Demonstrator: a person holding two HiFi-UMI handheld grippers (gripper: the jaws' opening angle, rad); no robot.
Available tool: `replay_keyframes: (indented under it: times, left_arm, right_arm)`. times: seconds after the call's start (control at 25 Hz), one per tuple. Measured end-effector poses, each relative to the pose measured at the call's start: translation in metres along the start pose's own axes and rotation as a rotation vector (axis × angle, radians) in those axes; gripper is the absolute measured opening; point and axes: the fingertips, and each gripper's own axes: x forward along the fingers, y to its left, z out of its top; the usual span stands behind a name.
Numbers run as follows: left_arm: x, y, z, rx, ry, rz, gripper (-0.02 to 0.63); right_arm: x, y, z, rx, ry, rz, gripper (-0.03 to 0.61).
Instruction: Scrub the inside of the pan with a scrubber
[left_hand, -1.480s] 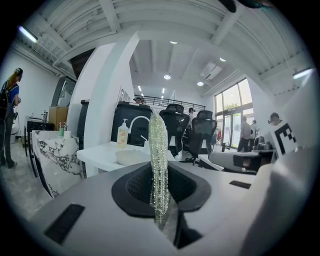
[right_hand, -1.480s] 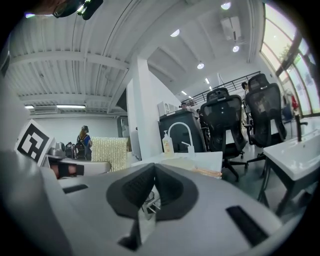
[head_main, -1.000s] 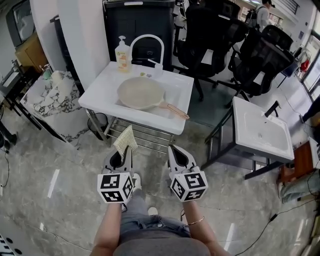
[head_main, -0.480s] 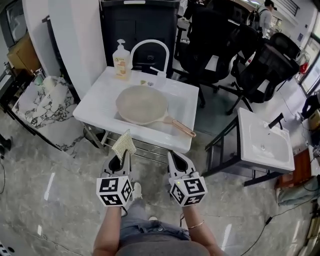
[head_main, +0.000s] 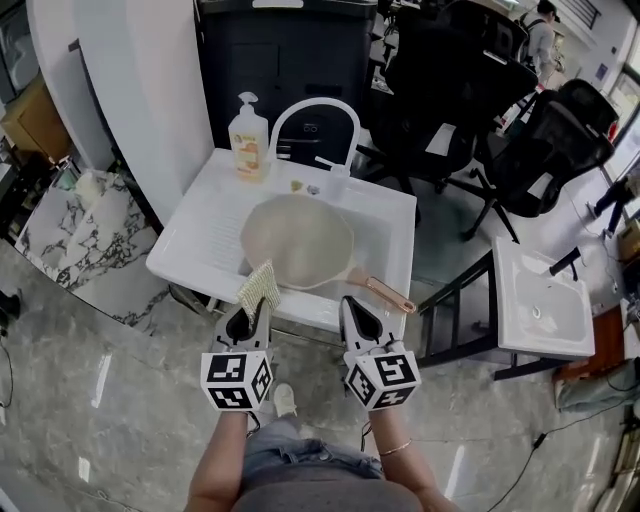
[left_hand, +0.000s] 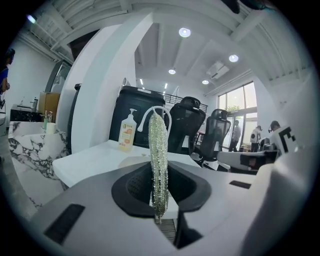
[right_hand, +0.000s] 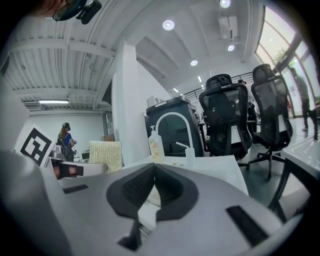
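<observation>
A beige pan (head_main: 297, 241) with a copper handle (head_main: 386, 293) lies in the white sink (head_main: 200, 240). My left gripper (head_main: 250, 318) is shut on a yellow-green sparkly scrubber (head_main: 259, 287), which stands upright between its jaws (left_hand: 158, 150). The scrubber hovers at the sink's front edge, just left of the pan's near rim. My right gripper (head_main: 356, 316) is level with the left one, below the pan handle, shut with nothing in it (right_hand: 152, 187). The right gripper view shows the scrubber (right_hand: 105, 155) off to its left.
A soap bottle (head_main: 249, 139) and a white arched faucet (head_main: 315, 120) stand at the sink's back. A dark cabinet sits behind. Black office chairs (head_main: 555, 130) and a second white sink (head_main: 540, 305) are to the right; a marble-topped table (head_main: 70, 240) is to the left.
The sink and pan have come closer in the head view as the person stepped forward. Both grippers now reach the sink's front edge; their grip is unchanged.
</observation>
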Motion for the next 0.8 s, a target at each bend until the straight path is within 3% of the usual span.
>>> replay_keyframes:
  times: [0.36,0.8]
  left_arm:
    - [0.056,0.038,0.011,-0.007,0.031,-0.055,0.066]
    - [0.084,0.057,0.008,-0.036,0.066,-0.084,0.066]
  right_arm:
    - [0.063,-0.014,0.007,-0.008,0.015,-0.08,0.011]
    - [0.085,-0.031,0.005,-0.011,0.053,-0.155,0.011]
